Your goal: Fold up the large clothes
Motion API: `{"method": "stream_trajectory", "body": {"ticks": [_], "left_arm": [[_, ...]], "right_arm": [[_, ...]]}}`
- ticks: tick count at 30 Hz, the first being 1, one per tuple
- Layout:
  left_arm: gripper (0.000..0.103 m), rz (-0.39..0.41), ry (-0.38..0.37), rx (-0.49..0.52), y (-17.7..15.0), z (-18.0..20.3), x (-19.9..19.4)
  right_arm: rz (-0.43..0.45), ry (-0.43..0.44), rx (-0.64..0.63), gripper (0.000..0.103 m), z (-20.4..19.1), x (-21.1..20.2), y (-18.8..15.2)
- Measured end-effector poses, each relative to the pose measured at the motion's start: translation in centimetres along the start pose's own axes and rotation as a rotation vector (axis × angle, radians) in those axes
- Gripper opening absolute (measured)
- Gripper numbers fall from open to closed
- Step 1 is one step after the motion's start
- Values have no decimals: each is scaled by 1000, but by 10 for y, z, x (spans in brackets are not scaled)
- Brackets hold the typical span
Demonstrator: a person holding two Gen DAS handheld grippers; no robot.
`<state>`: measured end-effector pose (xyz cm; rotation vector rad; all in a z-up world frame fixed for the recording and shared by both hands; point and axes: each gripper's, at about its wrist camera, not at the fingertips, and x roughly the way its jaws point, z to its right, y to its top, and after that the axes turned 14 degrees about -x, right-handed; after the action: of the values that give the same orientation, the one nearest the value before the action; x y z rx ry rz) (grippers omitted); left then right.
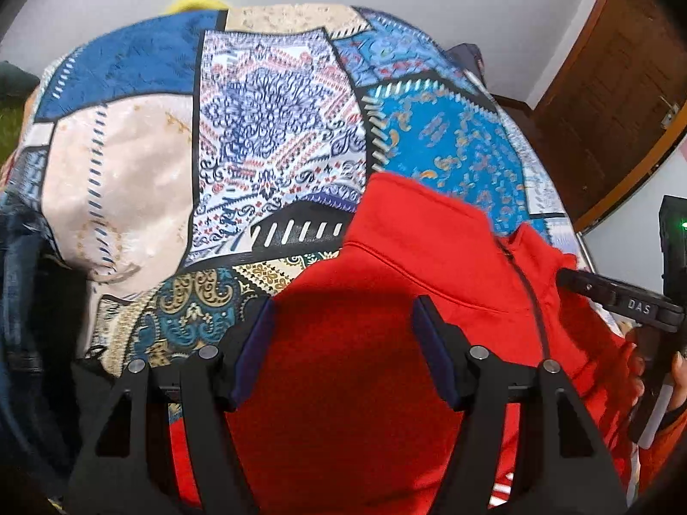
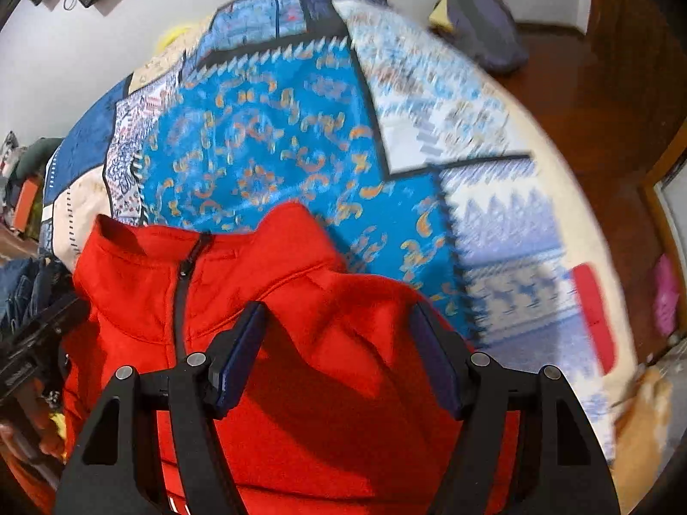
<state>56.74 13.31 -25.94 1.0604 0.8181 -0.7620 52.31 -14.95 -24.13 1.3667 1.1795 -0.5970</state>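
A red zip-up jacket [image 1: 408,266] lies on a patchwork bedspread [image 1: 266,137], collar away from me, zipper closed. My left gripper [image 1: 343,313] is open, jaws wide apart above the jacket's left shoulder area. The right gripper's finger [image 1: 618,296] shows at the far right of the left wrist view, at the collar's edge. In the right wrist view the jacket [image 2: 275,283] fills the lower half. My right gripper [image 2: 339,322] is open above the jacket's right shoulder, holding nothing. The left gripper's body [image 2: 38,343] shows at the left edge.
The bedspread [image 2: 300,137] covers the bed. Dark denim clothing [image 1: 21,283] lies at the bed's left side. A wooden door [image 1: 614,77] stands at the right. A grey-blue cushion [image 2: 485,21] lies on the wooden floor beyond the bed. A red item [image 2: 594,317] lies at the bed's right.
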Motion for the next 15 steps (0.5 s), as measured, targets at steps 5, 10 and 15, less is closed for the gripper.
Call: {"method": "stream_trajectory", "body": {"ticks": [5,10,15], "left_arm": [[53,54,16,76,-11,10,3],[5,84,50,145,-22,25,-9],[0,99,61,178,-33,30,-34]], "right_arm": [[30,0,-103,35,-16,6,-7],[26,-29,-180,6,-36,-3,-11],[84,-40,-228,6,-50,-40,-20]]}}
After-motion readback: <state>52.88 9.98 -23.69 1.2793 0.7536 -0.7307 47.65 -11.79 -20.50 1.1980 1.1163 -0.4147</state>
